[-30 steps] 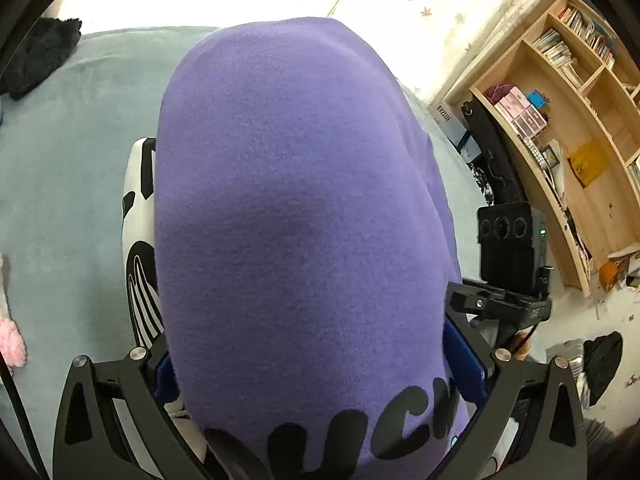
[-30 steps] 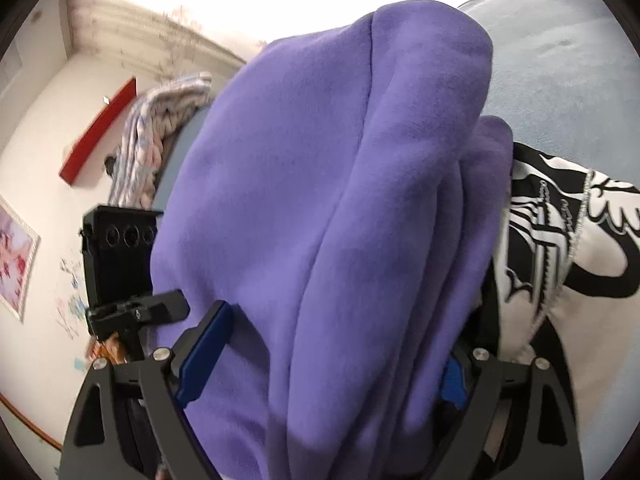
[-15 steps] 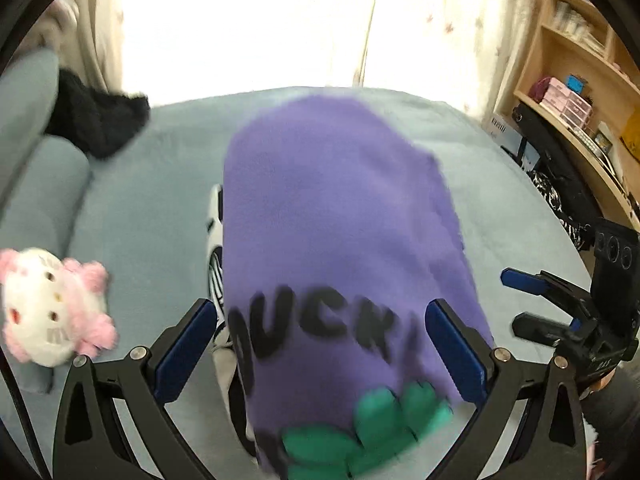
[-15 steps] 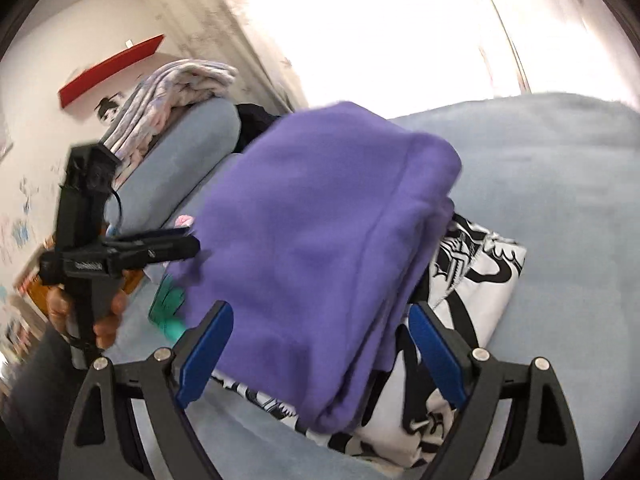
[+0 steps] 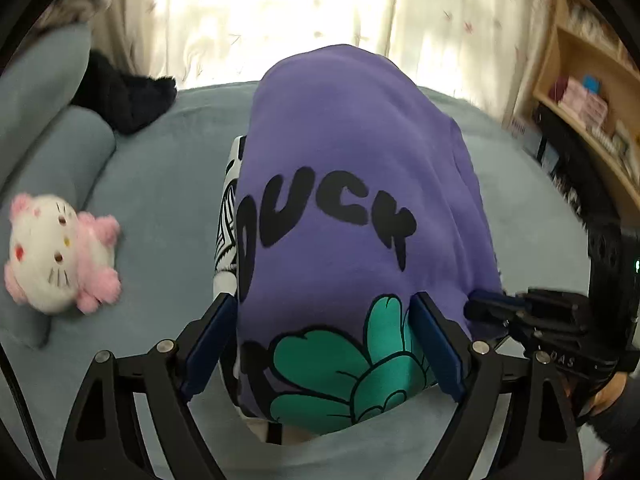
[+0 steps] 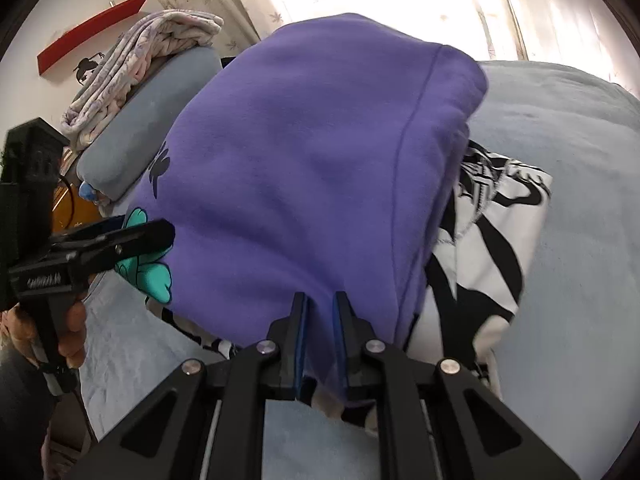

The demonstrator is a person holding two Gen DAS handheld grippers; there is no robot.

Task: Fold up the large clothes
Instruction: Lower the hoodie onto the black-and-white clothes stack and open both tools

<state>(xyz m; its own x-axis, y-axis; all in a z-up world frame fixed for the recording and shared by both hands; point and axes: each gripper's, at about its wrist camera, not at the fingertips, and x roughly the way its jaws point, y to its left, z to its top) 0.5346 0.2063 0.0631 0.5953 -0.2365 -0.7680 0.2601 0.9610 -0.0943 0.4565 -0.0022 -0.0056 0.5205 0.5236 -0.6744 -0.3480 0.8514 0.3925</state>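
A folded purple sweatshirt (image 5: 352, 152) with black letters and a green print lies on a black-and-white garment (image 6: 492, 240), both on a blue-grey cushioned surface (image 5: 160, 184). My left gripper (image 5: 322, 300) straddles the sweatshirt's near printed edge. Its jaws are closing, the cloth is between them, and the pads do not clearly press it. My right gripper (image 6: 320, 298) is closing to a narrow gap, with a fold of the purple hem pinched between its pads. Each gripper shows in the other's view: the right gripper (image 5: 484, 304) at the sweatshirt's right side, the left gripper (image 6: 148, 232) at its left.
A white and pink plush cat (image 5: 60, 256) lies at the left, with a black garment (image 5: 124, 104) behind it. A folded blanket (image 6: 136, 64) sits on a blue cushion (image 6: 148, 128). A wooden bookshelf (image 5: 592, 92) stands at the right. Curtains hang behind.
Both grippers have pulled back from the pile, so the whole sweatshirt and its print now show. The right jaws went from wide to pinching the hem. The left jaws narrowed.
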